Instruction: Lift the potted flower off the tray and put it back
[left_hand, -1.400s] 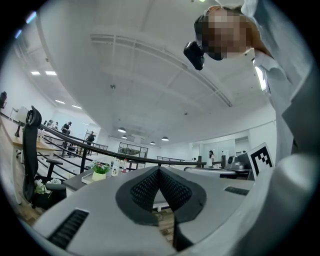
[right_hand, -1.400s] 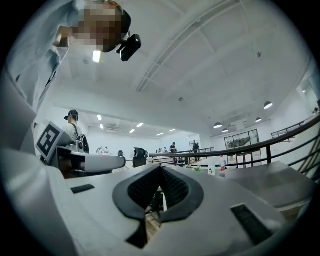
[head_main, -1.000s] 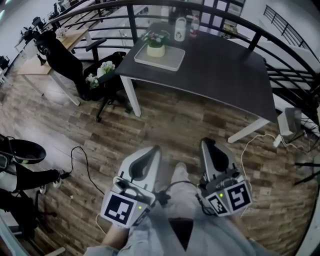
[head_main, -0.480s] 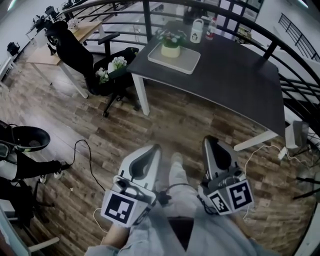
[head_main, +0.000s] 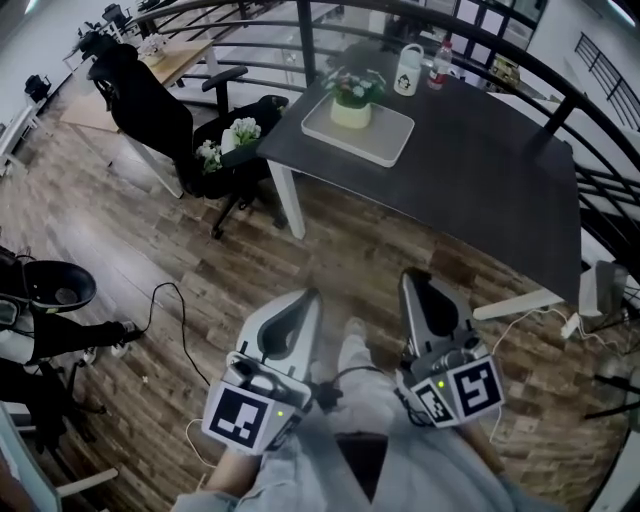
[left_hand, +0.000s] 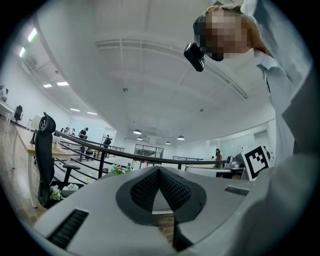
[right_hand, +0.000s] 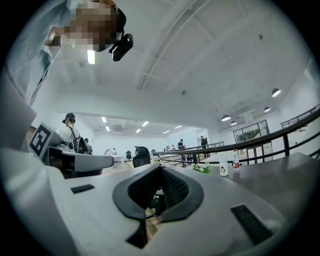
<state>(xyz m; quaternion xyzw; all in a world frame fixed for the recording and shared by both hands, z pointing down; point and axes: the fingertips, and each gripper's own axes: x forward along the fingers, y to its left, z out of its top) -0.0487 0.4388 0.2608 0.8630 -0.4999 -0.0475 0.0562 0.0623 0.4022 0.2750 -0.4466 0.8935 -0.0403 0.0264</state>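
Note:
The potted flower (head_main: 352, 100), green leaves with pale blooms in a cream pot, stands on a light grey tray (head_main: 385, 139) at the far left part of a dark table (head_main: 480, 180) in the head view. My left gripper (head_main: 303, 296) and right gripper (head_main: 413, 277) are held low over the wooden floor, well short of the table, both shut with nothing in them. In the left gripper view the flower (left_hand: 119, 170) shows small beyond the railing. In the right gripper view the flower (right_hand: 202, 168) sits far off on the tabletop.
A white mug (head_main: 407, 70) and a bottle (head_main: 440, 61) stand behind the tray. A black office chair (head_main: 235, 150) holding another flower bunch (head_main: 243, 130) sits left of the table. A curved black railing (head_main: 480, 40) runs behind. Cables (head_main: 165, 310) lie on the floor.
The table with tray and flower has shifted right and a little lower in the head view. Both grippers stay shut and keep their place in the picture.

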